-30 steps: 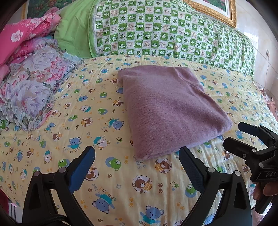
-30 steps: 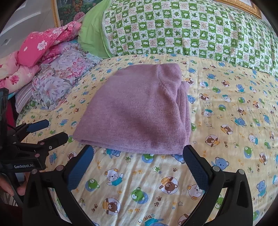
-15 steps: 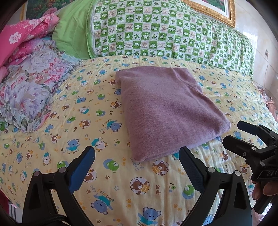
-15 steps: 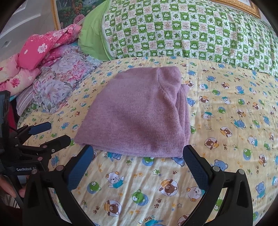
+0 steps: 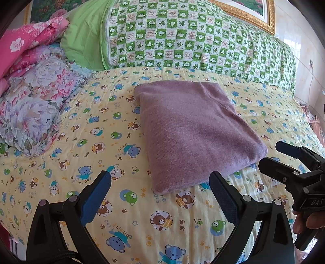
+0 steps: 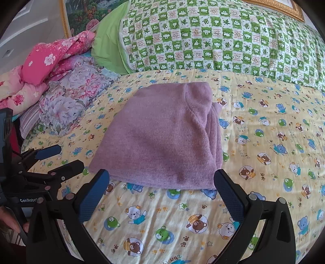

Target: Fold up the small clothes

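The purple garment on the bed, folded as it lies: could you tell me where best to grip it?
Probably the near corner of the purple garment, coming in low from the front. That thick edge overhangs nothing, faces both open grippers, the left and the right, and lies flat on the sheet.

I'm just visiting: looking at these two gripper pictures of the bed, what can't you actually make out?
- Purple folded garment: its kind and its underside, hidden by its own folds, both views.
- Framed picture: cut off by the top edge, left wrist view.
- Person's hand: mostly cut off at the left edge, right wrist view.
- Print lettering on the bedsheet: too small to read.
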Available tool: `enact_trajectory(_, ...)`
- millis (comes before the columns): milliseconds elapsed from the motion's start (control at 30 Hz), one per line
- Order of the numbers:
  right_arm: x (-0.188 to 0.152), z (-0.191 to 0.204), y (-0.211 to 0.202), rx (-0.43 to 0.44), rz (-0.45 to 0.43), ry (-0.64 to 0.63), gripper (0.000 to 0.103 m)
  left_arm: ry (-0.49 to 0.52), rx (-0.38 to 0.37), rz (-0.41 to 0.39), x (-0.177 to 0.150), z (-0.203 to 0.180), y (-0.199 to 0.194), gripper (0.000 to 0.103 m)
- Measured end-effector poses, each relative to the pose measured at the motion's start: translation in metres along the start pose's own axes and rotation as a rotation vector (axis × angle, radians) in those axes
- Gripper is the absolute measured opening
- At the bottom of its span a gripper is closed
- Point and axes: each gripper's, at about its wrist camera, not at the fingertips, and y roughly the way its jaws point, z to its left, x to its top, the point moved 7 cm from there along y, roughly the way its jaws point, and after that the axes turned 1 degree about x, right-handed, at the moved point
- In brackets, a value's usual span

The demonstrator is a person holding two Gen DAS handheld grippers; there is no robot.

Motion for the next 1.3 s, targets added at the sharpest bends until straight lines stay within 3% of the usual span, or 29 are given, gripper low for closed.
enact_trajectory(1300,0.019,-0.005,-0.002,-0.001,-0.038,0.019,0.102,0.011,-0.008,0.004,0.015,-0.003,0.005,0.098)
